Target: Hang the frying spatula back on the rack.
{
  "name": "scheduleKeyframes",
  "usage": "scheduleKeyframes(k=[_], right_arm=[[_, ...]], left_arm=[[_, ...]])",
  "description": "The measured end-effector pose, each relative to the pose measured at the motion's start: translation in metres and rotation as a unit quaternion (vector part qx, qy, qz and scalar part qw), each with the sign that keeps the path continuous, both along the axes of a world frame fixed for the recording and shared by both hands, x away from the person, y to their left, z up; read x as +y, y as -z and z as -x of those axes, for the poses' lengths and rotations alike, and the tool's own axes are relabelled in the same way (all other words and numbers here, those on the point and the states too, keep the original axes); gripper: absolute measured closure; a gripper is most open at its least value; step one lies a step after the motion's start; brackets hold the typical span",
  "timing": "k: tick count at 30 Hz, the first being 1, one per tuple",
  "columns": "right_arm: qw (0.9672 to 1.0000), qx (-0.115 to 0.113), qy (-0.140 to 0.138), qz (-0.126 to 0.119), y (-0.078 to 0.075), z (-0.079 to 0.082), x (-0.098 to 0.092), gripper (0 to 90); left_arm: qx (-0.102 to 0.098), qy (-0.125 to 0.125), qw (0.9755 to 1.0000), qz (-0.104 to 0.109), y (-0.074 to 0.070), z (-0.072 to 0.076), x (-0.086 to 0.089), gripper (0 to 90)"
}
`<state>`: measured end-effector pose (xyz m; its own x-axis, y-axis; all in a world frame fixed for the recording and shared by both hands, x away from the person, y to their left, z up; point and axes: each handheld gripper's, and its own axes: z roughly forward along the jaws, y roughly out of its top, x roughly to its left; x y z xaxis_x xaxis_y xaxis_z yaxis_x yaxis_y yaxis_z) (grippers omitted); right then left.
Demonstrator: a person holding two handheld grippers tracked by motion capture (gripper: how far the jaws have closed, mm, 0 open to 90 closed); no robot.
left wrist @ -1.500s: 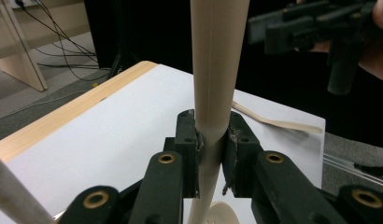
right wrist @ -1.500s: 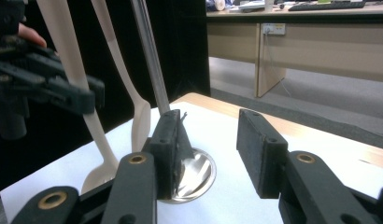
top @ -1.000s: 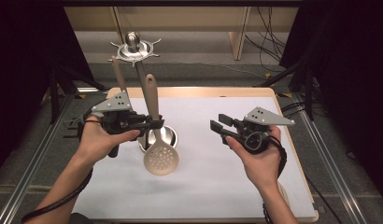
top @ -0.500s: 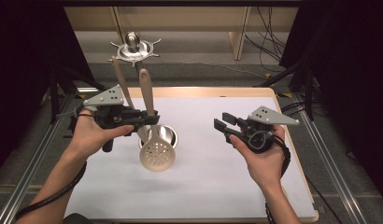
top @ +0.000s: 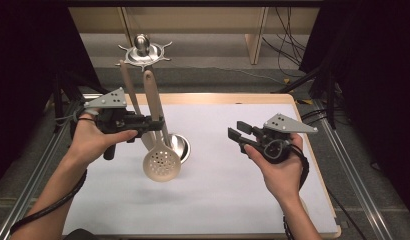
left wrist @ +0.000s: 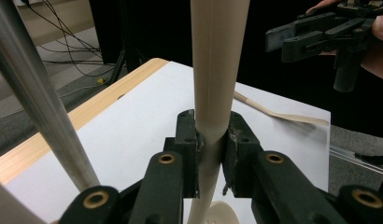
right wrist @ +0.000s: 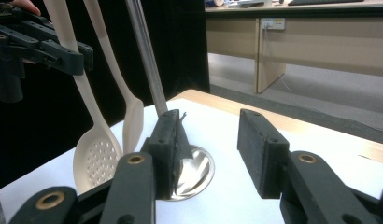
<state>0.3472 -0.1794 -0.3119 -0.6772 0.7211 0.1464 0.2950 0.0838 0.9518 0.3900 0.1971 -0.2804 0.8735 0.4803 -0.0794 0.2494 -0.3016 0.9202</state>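
Note:
My left gripper [top: 158, 121] is shut on the handle of a beige slotted spoon [top: 162, 164], which hangs head down above the white mat. In the left gripper view the pads [left wrist: 192, 140] squeeze that handle [left wrist: 217, 70] from both sides. The spoon's top end reaches up near the hook crown [top: 143, 50] of a metal utensil stand. A second beige spoon [top: 128, 85] hangs beside the stand's pole. My right gripper [top: 238, 135] hovers open at the right. Its jaws [right wrist: 213, 140] hold nothing and face the stand's round base [right wrist: 194, 170] and the slotted spoon's head [right wrist: 96, 158].
The stand's shiny base [top: 179, 147] sits on the white mat [top: 218, 200], just behind the slotted spoon's head. The mat covers a wooden table [top: 313, 150] with metal rails along both sides. Dark curtains flank the table.
My left gripper has carried the slotted spoon a little to the left and slightly up, closer to the stand's pole. The right gripper has stayed put.

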Motion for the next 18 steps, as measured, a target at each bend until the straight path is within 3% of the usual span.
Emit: scheduleKeyframes(k=[18], right_arm=[[1.0000,0.005,-0.006,-0.004,0.0015,0.0001,0.0027,60.0]], left_arm=[[0.009,-0.011,0.9999,0.002,0.0012,-0.0082,0.0106,77.1]])
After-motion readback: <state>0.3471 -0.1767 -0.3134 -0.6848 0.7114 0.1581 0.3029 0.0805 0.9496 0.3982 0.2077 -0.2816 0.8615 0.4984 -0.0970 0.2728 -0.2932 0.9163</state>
